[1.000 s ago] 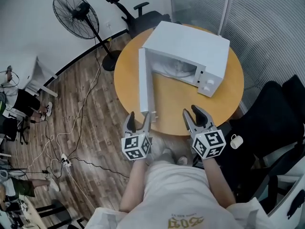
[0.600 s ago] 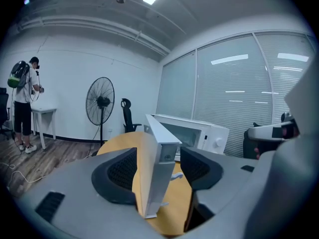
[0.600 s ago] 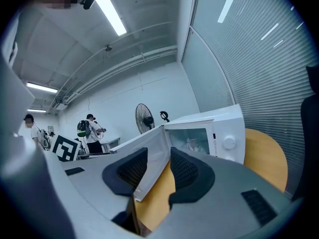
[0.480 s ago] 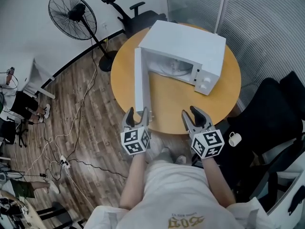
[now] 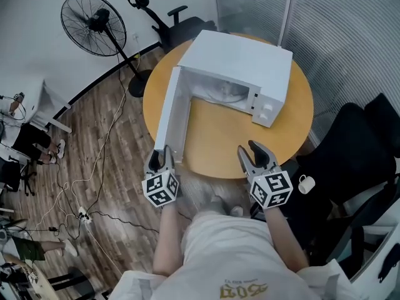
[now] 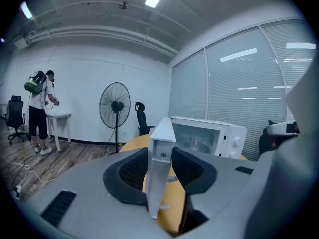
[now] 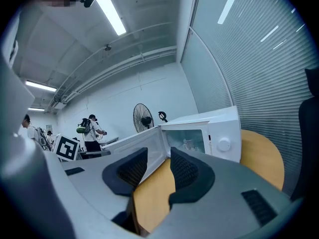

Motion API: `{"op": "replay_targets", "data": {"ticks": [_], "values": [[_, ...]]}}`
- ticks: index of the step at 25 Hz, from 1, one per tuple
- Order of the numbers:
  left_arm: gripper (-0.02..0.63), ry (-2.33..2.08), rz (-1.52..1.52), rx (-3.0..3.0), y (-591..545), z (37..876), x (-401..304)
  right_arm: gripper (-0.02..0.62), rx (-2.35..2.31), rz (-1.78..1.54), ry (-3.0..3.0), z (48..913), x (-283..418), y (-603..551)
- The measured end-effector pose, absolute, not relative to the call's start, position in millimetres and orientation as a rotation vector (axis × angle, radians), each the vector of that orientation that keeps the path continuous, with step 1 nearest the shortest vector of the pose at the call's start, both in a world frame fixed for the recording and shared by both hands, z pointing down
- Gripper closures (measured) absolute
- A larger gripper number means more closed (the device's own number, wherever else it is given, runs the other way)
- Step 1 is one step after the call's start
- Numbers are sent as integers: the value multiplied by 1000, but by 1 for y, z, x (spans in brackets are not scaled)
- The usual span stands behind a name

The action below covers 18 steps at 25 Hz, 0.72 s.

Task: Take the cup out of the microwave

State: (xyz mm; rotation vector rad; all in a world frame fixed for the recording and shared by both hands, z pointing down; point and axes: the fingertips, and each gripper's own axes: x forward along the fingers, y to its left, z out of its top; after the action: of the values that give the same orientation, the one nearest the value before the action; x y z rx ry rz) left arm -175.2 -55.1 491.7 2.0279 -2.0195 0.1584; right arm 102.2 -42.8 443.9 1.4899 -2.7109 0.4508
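A white microwave [image 5: 247, 58] stands on the round wooden table [image 5: 219, 142] with its door [image 5: 170, 114] swung open to the left. Inside the chamber stands a clear cup [image 6: 195, 144], also seen as the cup [image 7: 190, 144] in the right gripper view. My left gripper [image 5: 159, 160] is at the door's free end. Its jaws have just been closing, and the pads now press on the door's edge [image 6: 160, 151] from both sides. My right gripper [image 5: 253, 155] hangs open over the table's near rim with nothing between its fingers.
A standing fan [image 5: 94, 19] and an office chair [image 5: 184, 22] stand behind the table. A black chair [image 5: 356, 145] with a white mug [image 5: 307, 184] beside it is at the right. Cables [image 5: 81, 195] lie on the wooden floor. A person [image 6: 38, 108] stands at a far desk.
My left gripper has moved left with the door's edge between its jaws, and the door has swung wider open. The jaws have narrowed onto the edge. The right gripper has stayed put.
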Motion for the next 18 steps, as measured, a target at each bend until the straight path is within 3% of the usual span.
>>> {"op": "replay_targets", "data": {"ticks": [18], "values": [[417,-2137,116,1879,-62,493,-237,454,1415,437,-2670,464,84,-87]]}}
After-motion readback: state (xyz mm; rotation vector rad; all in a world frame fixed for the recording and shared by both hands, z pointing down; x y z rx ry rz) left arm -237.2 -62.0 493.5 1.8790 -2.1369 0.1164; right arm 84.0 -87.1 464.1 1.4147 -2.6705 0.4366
